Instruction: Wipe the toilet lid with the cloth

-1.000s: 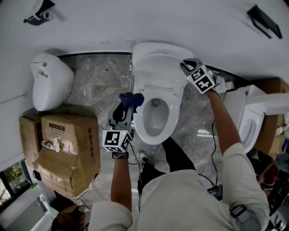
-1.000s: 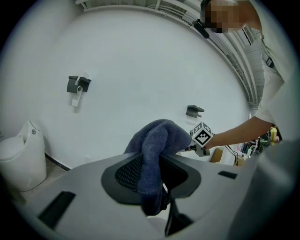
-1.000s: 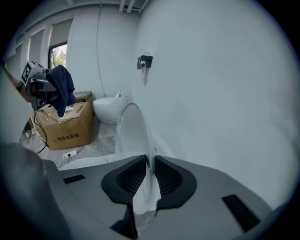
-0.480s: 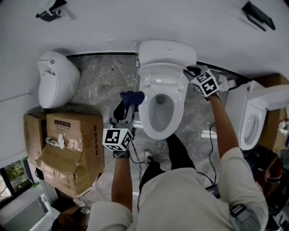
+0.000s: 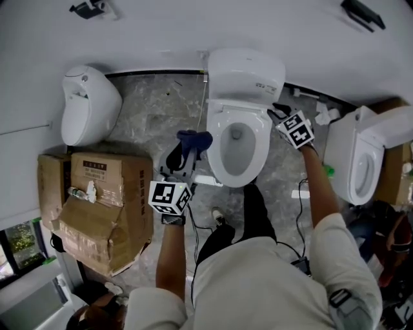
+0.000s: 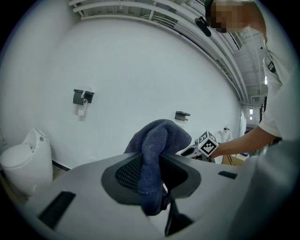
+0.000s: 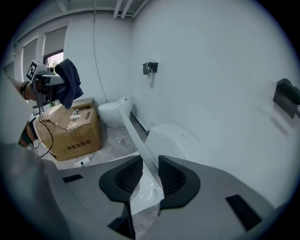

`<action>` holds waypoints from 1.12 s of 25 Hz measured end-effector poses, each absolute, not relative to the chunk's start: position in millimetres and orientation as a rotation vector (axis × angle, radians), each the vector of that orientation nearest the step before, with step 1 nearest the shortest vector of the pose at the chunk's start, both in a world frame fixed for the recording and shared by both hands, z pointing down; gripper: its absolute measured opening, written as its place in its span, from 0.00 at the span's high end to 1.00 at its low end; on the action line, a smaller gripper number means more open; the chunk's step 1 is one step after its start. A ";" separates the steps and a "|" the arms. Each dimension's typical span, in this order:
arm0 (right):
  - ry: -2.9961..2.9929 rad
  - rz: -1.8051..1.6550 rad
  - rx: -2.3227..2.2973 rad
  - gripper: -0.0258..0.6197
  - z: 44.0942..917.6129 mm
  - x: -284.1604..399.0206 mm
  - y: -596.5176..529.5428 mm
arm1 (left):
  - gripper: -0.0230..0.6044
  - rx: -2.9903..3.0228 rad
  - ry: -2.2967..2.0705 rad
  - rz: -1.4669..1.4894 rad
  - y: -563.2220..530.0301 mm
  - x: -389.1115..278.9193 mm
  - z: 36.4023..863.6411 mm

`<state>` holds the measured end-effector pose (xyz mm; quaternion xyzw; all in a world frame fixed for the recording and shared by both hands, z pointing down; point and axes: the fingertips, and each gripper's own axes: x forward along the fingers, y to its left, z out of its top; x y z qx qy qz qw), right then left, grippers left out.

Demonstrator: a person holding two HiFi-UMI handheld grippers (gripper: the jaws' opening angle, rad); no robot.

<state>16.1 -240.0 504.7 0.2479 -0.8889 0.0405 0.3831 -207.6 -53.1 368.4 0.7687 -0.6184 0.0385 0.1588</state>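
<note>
Clamping soft dark-blue cloth [image 6: 157, 140] in left gripper [image 6: 152, 173]
Floppy and light, hold it bunched. Right gripper [image 7: 149, 176] just opened, white plastic toilet lid [image 7: 133, 131] probably loose between jaws.

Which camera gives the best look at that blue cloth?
The left gripper view: the blue cloth fills the centre, pinched between the jaws. The head view shows it small; the right gripper view, distant at its left edge.

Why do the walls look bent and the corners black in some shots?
Left gripper view: fisheye lens bows the ceiling pipes, corners go black. Right gripper view: same round dark rim. Head view: even light, faint shadows, milder bending.
</note>
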 end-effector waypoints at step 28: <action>-2.151 -0.098 0.442 0.69 598.0 25.2 -44.5 | 0.80 2.133 -1.729 0.091 34.6 -207.8 422.1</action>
